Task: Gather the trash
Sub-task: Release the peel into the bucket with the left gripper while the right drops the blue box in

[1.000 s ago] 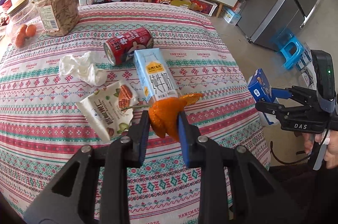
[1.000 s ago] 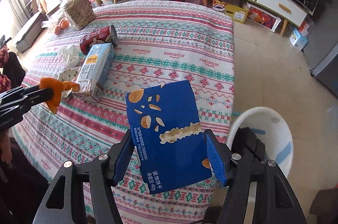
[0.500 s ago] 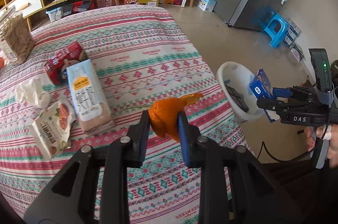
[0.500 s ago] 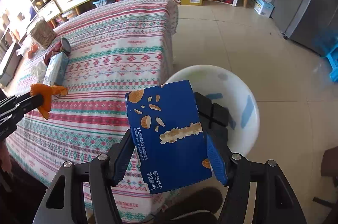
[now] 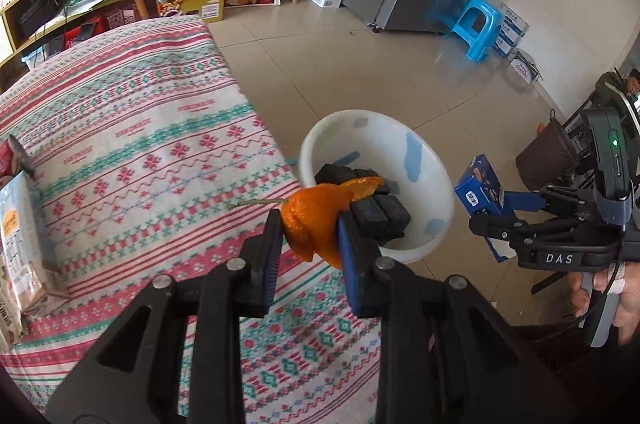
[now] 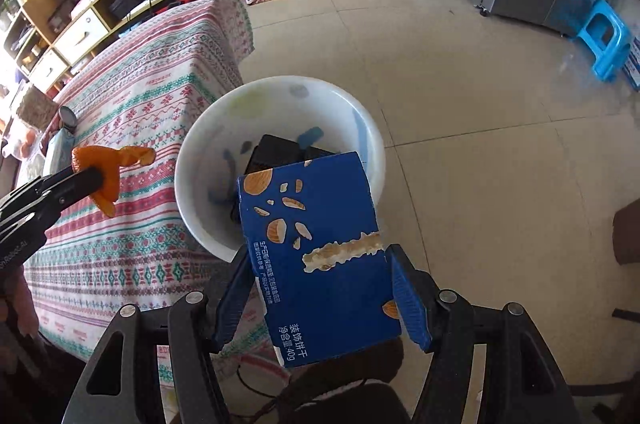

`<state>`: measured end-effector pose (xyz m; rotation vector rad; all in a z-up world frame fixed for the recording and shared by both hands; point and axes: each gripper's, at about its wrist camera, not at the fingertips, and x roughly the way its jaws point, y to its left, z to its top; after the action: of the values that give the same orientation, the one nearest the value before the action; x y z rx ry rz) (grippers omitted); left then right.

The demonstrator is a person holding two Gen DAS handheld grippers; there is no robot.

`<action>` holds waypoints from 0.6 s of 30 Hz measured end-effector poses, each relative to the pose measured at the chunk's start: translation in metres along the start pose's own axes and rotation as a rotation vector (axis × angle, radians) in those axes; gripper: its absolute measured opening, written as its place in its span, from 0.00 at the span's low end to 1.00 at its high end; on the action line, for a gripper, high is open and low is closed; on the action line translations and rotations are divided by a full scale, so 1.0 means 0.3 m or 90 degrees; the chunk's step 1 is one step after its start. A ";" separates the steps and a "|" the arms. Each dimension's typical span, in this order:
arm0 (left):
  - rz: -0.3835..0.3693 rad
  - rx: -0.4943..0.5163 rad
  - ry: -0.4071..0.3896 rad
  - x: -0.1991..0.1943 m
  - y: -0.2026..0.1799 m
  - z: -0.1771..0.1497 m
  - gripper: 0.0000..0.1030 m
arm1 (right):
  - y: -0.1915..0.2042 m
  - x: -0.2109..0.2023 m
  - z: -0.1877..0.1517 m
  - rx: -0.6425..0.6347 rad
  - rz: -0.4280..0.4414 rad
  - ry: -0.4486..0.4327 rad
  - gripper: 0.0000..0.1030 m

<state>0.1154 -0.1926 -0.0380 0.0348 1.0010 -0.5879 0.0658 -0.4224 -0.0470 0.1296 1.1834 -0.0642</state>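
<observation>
As both hands swing away from the bench [image 5: 132,144], the view shifts from its littered top to the floor beside it. At left of the left wrist frame, a milk carton [image 5: 20,232] remains on the cloth. At centre, the left claw [image 5: 308,244] grips an orange peel [image 5: 316,220], now before the white basin [image 5: 436,184]. At right, the right claw [image 6: 320,288] clamps a blue biscuit box [image 6: 320,252] over the basin's near rim. Both items appear nearly placed for release, though more trash waits on the bench.
</observation>
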 end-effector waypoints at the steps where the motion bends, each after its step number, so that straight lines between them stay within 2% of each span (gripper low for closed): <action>1: -0.002 0.001 0.000 0.016 -0.016 0.007 0.29 | -0.010 -0.001 -0.001 0.003 0.000 -0.001 0.65; 9: 0.022 0.032 -0.016 0.093 -0.085 0.038 0.32 | -0.032 -0.026 0.000 0.016 -0.003 -0.018 0.65; 11: 0.028 0.033 -0.017 0.096 -0.087 0.040 0.43 | -0.028 -0.025 0.006 0.017 -0.006 -0.020 0.65; 13: 0.042 0.027 -0.023 0.084 -0.083 0.039 0.66 | -0.024 -0.023 0.009 0.018 -0.007 -0.020 0.65; 18: 0.069 0.013 -0.021 0.042 -0.041 0.017 0.77 | -0.009 -0.016 0.024 0.017 -0.010 -0.018 0.65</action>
<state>0.1186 -0.2102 -0.0422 0.0967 0.9554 -0.4972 0.0703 -0.4261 -0.0402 0.1417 1.1553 -0.0956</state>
